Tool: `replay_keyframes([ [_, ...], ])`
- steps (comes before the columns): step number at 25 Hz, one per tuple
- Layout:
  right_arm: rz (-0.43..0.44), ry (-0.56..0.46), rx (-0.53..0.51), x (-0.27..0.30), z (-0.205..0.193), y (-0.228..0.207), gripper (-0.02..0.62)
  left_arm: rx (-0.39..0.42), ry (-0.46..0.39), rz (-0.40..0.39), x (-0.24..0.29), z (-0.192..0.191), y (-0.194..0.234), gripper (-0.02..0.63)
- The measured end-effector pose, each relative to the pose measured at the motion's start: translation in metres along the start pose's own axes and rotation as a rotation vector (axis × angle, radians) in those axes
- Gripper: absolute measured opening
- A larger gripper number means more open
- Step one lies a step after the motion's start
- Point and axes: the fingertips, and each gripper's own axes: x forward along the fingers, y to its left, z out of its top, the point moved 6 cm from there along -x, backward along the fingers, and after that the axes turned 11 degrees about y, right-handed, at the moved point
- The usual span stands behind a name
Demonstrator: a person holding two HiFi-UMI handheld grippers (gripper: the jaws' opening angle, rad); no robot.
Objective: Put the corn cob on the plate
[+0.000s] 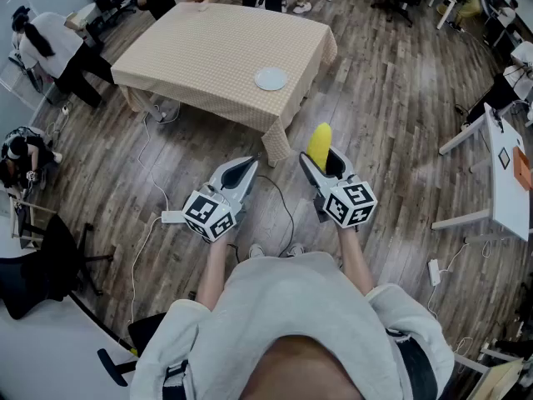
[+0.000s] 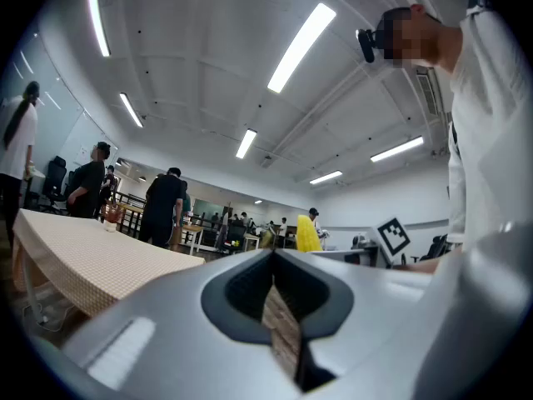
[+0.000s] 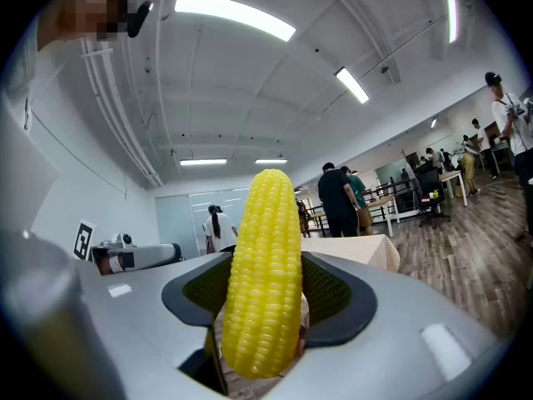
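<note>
Between the fingers of the right gripper, one yellow corn cob, standing upright, gripped at its lower end, with the tip rising well above the fingers. Fingers set wide apart by the cob and pressed on both its sides. Just beside, to the left, the one left gripper: fingers closed together to a point, nothing between them, only the wooden floor seen through the narrow slit. Both grippers level and side by side, not touching. Well ahead of the two pairs of fingers, one table under a beige checked cloth. On it, near the edge closest to the fingers, one white plate, well apart from the cob. To the right of the right fingers, well apart, one white desk. Beyond the table, far from the fingers, several persons, partly cut off, so no sure count.
</note>
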Motion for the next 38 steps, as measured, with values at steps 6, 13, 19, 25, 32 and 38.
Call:
replay_keyframes([
  [6, 0.008, 0.01, -0.004, -0.006, -0.003, -0.003, 0.259, -0.005, 0.004, 0.0, 0.002, -0.004, -0.01, 0.008],
  [13, 0.031, 0.002, 0.02, -0.014, -0.006, -0.013, 0.261, -0.005, 0.011, 0.02, 0.007, -0.006, -0.021, 0.008],
  [19, 0.057, 0.004, 0.031, -0.024, -0.008, -0.025, 0.261, -0.002, 0.013, 0.037, 0.017, -0.004, -0.036, 0.008],
  [25, 0.071, 0.004, 0.013, -0.038, -0.011, -0.039, 0.261, -0.009, 0.017, 0.049, 0.029, -0.011, -0.054, 0.008],
  [32, 0.089, 0.011, 0.022, -0.049, -0.02, -0.057, 0.261, -0.022, 0.022, 0.062, 0.042, -0.022, -0.07, 0.008],
  [38, 0.096, 0.012, 0.018, -0.052, -0.021, -0.068, 0.261, -0.008, 0.021, 0.071, 0.053, -0.018, -0.072, 0.008],
])
